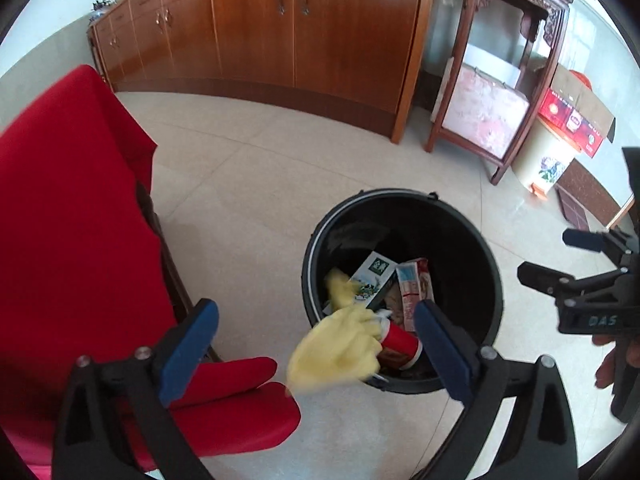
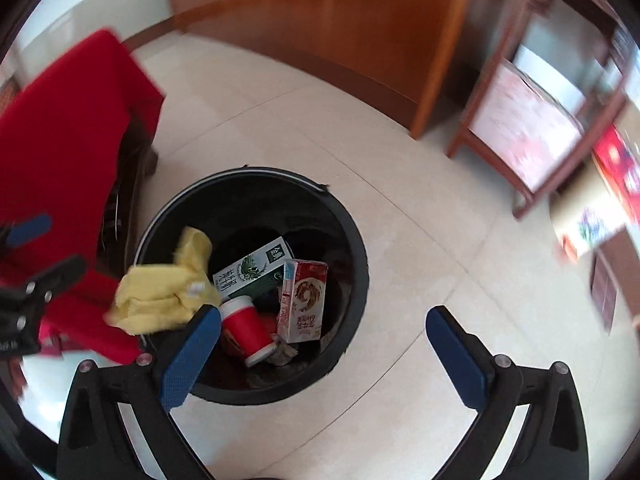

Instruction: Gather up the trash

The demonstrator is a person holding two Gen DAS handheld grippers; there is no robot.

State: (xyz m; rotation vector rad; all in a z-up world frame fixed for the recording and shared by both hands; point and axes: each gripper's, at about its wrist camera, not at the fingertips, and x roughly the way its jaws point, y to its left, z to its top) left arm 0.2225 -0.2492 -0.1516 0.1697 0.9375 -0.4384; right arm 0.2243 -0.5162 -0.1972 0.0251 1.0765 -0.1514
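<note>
Trash: a yellow cloth (image 2: pixel 160 300) is lying over the bin's (image 2: pixel 352 240) left rim, cartons (image 2: pixel 304 300) and cup (image 2: pixel 246 328) inside. We are holding both grippers (image 1: pixel 316 352) (image 2: pixel 324 356) spread, empty. Cloth looks soft, light; we are judging a bunched fold best to pinch.

Yellow cloth (image 1: pixel 340 350) blurred in both views, edges smeared; draped over bin (image 1: pixel 472 248) rim, hiding part of the near wall. Red cup (image 1: pixel 400 346) partly covered by cloth and left gripper (image 1: pixel 316 356) finger. Bin bottom dark, contents under cartons unreadable. Right view smeared toward the edges: cabinet (image 2: pixel 360 20) handles and side stand (image 2: pixel 532 120) indistinct. Red chair (image 1: pixel 72 220) cut off at left edge.
</note>
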